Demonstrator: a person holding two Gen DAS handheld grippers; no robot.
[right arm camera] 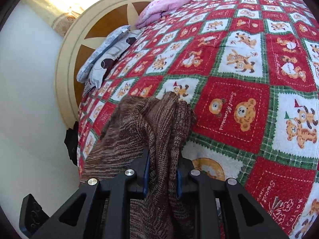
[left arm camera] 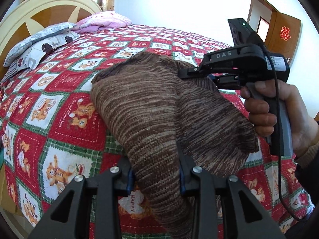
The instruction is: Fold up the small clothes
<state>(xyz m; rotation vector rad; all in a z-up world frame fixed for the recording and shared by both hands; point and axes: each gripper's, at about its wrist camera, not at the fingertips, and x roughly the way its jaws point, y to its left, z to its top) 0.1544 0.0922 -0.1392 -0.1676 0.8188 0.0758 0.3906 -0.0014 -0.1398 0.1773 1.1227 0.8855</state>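
A brown striped knit garment (left arm camera: 151, 109) hangs in the air above the bed, held by both grippers. My left gripper (left arm camera: 155, 171) is shut on its near edge, cloth bunched between the blue pads. My right gripper (left arm camera: 191, 73) shows in the left wrist view at the right, shut on the far edge of the garment, with a hand on its handle. In the right wrist view the right gripper (right arm camera: 162, 173) is shut on a thick fold of the same garment (right arm camera: 151, 119), which drapes down to the left.
The bed carries a red, green and white bear-print quilt (left arm camera: 59, 103), also seen in the right wrist view (right arm camera: 239, 79). Grey pillows (left arm camera: 39, 45) and a pink quilt (left arm camera: 103, 21) lie by the round headboard (left arm camera: 30, 10). A wooden door (left arm camera: 279, 31) stands at the far right.
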